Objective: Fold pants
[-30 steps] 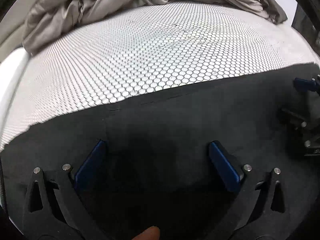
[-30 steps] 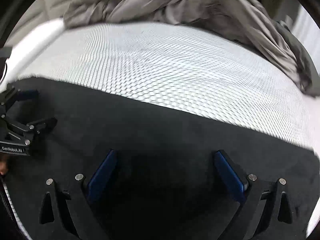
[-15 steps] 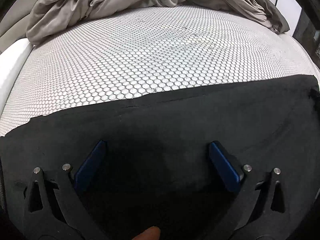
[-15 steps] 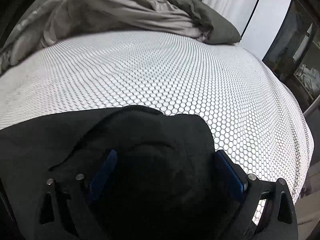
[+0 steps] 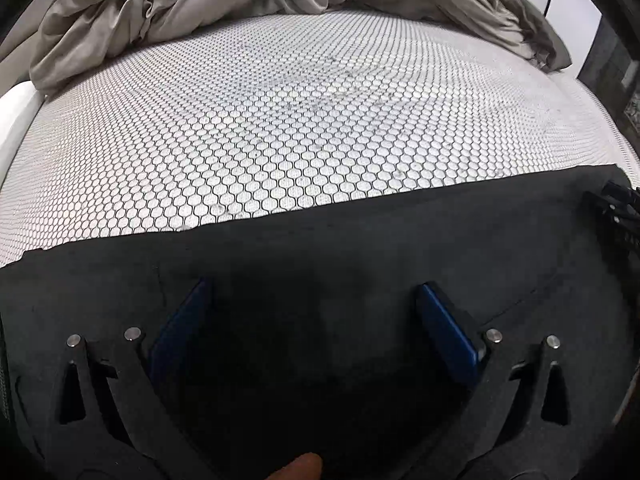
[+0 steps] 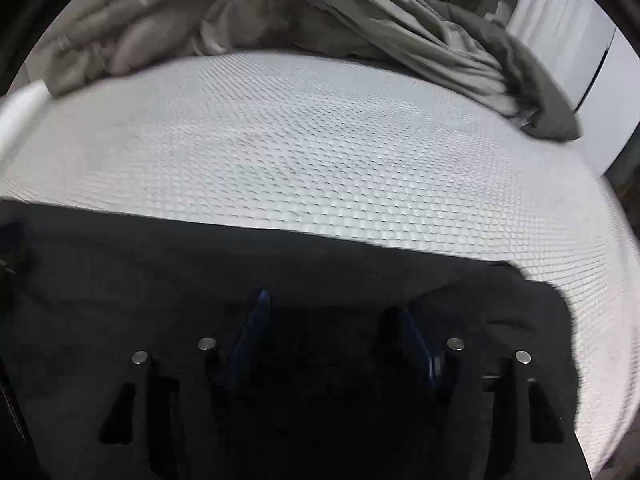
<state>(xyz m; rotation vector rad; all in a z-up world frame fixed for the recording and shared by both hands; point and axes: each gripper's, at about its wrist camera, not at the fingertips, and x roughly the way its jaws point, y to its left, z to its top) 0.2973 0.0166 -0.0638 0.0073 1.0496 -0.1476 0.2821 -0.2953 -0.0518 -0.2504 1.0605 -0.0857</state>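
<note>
**Black pants flat on the mattress, right jaws closing over the cloth**

Left wrist view: black pants (image 5: 360, 248) spread flat over the near part of the honeycomb-patterned mattress (image 5: 300, 120), far edge running straight across the view from left to right. Left gripper (image 5: 312, 312) angled down over the cloth, blue pads (image 5: 444, 328) wide apart, nothing pinched between them. Cloth directly below and ahead of the fingertips, long run of the garment crosswise to them. Part of the right gripper (image 5: 616, 216) visible at the far right edge, over the same garment. Rumpled grey bedding (image 5: 200, 8) heaped along the far side, well apart from the pants.

Right wrist view, blurred: right gripper (image 6: 332, 320) over the pants (image 6: 160, 272), jaws closing, roughly half open. Cloth beneath and between the pads (image 6: 256, 320); whether already pinched cannot be told. Raised fold or bunched end (image 6: 500, 296) just right of the right finger, beside the garment's right-hand edge. Judged the nearer hand for that end. Bedding (image 6: 360, 12) beyond.
</note>
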